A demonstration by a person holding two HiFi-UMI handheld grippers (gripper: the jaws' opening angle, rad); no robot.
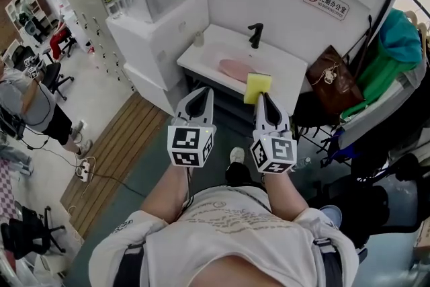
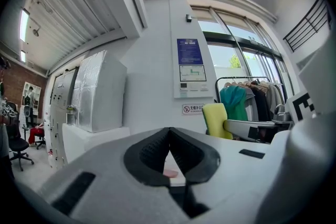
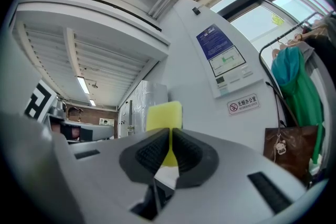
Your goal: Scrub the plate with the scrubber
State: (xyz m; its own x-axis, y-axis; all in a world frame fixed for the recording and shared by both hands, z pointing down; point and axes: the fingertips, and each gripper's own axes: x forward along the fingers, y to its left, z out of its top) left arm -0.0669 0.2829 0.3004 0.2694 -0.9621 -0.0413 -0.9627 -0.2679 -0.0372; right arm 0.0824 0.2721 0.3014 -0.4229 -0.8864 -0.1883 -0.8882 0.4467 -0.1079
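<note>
At the far end of the head view, a pink plate (image 1: 234,68) lies flat in the basin of a white sink (image 1: 287,74). It sits just below and in front of a black faucet (image 1: 255,35). The plate is pale, rounded and shallow. It rests well apart from both grippers, and nothing touches it.

The yellow scrubber (image 1: 258,86) is a plain rectangular sponge block, bright and even in colour. It stands upright in the air in front of the sink's near edge. The right gripper (image 3: 170,134) is clamped on its lower part. In the right gripper view the two dark ribbed pads press against the sponge from either side, and most of the block stands up above the jaw tips. That gripper tilts slightly upward toward the wall.

The left gripper (image 2: 169,132) is held level beside it, a little to the left. Its jaws are closed together with nothing between them. Only a sliver of the pink plate and the sink's white rim shows through the gap beneath the pads. From that view the scrubber appears off to the right, pinched in the other gripper.

Each gripper carries a marker cube (image 1: 191,146) at its rear, close to the person's forearms.

To the right of the sink, a brown handbag (image 1: 334,80) hangs beside teal and green clothing (image 1: 395,40).
</note>
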